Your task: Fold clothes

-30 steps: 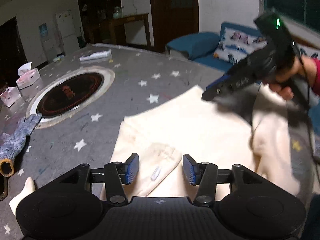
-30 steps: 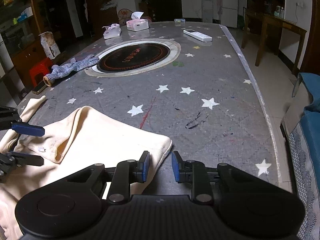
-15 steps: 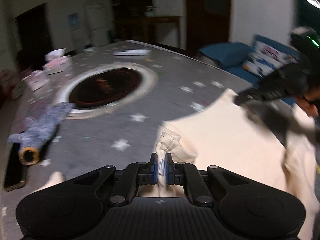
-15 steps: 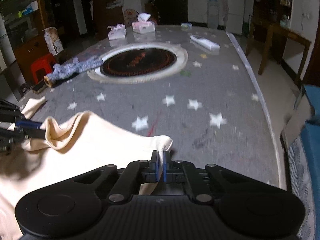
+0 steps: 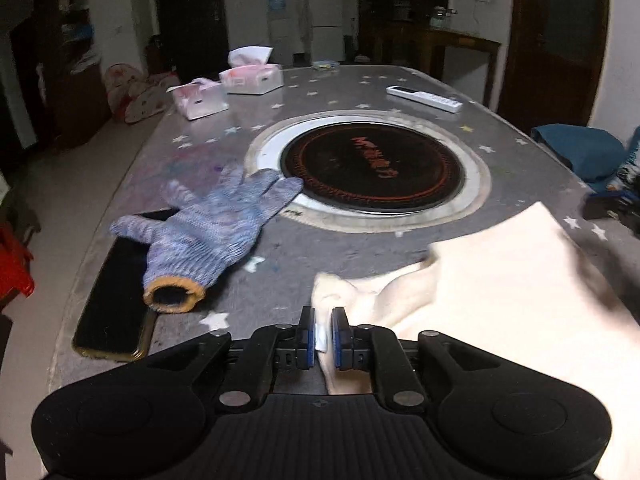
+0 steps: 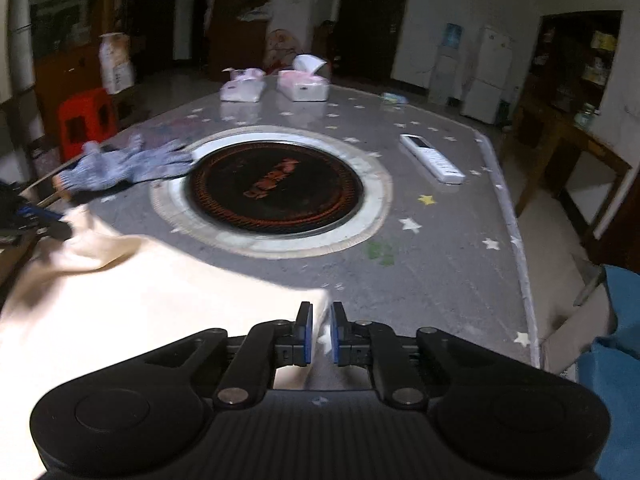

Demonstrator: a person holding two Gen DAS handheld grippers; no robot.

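Note:
A cream garment (image 5: 500, 292) lies at the near end of the grey star-patterned table (image 5: 360, 92). My left gripper (image 5: 321, 334) is shut on a corner of the garment at its left side. In the right wrist view the garment (image 6: 152, 304) spreads to the left, and my right gripper (image 6: 320, 334) is shut on its right corner. The left gripper also shows at the far left of the right wrist view (image 6: 36, 220), holding the other corner. The cloth is stretched between the two grippers and looks lifted.
A round black cooktop (image 5: 372, 168) sits in the table's middle. A blue knitted glove (image 5: 204, 228) lies on a black phone (image 5: 116, 304) at the left. Two tissue boxes (image 5: 252, 76) and a white remote (image 5: 424, 98) lie farther back. A blue sofa (image 6: 616, 360) is right.
Both grippers closed on the garment's corners, then carried the cloth forward toward the cooktop. The views have swung so the cooktop and glove are now much closer.

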